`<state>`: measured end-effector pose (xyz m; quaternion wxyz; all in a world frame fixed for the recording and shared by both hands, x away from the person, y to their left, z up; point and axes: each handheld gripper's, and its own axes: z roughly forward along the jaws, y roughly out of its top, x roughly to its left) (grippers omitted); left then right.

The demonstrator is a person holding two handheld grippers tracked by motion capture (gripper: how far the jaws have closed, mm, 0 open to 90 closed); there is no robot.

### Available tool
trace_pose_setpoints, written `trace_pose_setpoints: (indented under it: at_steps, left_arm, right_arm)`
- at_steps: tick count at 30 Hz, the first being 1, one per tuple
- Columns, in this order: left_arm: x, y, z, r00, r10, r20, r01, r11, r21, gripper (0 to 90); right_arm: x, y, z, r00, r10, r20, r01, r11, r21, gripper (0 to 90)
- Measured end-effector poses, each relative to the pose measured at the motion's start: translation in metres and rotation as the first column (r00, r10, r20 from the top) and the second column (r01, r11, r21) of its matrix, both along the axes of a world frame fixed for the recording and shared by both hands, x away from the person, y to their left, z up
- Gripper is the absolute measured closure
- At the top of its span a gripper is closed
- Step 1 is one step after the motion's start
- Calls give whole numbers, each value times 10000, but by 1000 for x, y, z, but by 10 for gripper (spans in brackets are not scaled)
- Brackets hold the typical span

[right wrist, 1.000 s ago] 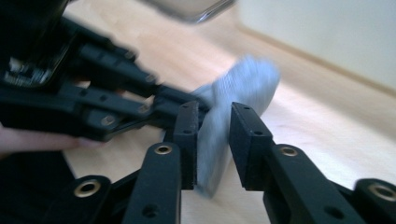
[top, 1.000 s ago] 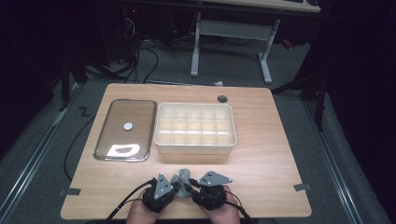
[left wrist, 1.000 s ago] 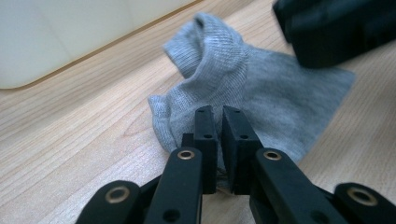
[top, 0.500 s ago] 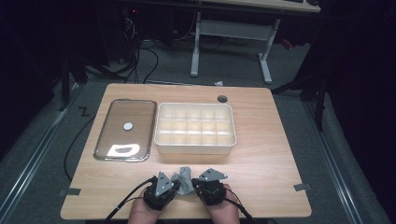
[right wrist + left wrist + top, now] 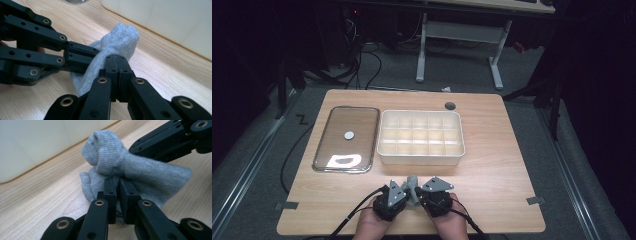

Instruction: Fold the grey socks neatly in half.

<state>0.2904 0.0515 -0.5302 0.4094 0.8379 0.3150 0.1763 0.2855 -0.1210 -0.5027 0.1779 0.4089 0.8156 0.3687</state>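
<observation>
A small grey sock (image 5: 412,186) is bunched up between my two grippers near the front edge of the wooden table (image 5: 497,165). In the left gripper view, my left gripper (image 5: 117,183) is shut on the sock's (image 5: 112,162) lower fold. My right gripper (image 5: 140,147) comes in from the upper right and meets the same cloth. In the right gripper view, my right gripper (image 5: 116,60) is shut on the sock (image 5: 120,37), its jaws pressed together over the fabric. My left gripper (image 5: 82,53) pinches the sock from the left. Both hands rest at the table's front edge.
A cream tray (image 5: 421,157) divided into several compartments stands just beyond the grippers. Left of it lies a shiny metal tray (image 5: 319,150) with a small white disc (image 5: 348,135) on it. A dark grommet (image 5: 450,106) sits at the table's back edge.
</observation>
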Motion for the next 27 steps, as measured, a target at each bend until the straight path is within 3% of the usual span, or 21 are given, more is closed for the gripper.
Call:
trace_pose_setpoints:
  at_steps: [9,16,23,27]
  left_arm:
    - [1,3,0,9999,-55,-87,52,9997,-254,807]
    - [-3,13,4,10000,-35,-32,31,9952,-982,767]
    - [-4,17,6,10000,31,-27,-34,9938,-1113,783]
    - [-5,26,10,9999,135,86,-121,9898,-1417,779]
  right_arm:
    - [2,3,1,9999,135,14,-134,9999,-97,900]
    - [4,-2,-2,10000,-48,-60,47,10000,-20,899]
    - [5,-5,-6,9998,-94,-178,94,10000,30,895]
    - [6,-7,-7,9998,-137,-160,139,9998,128,892]
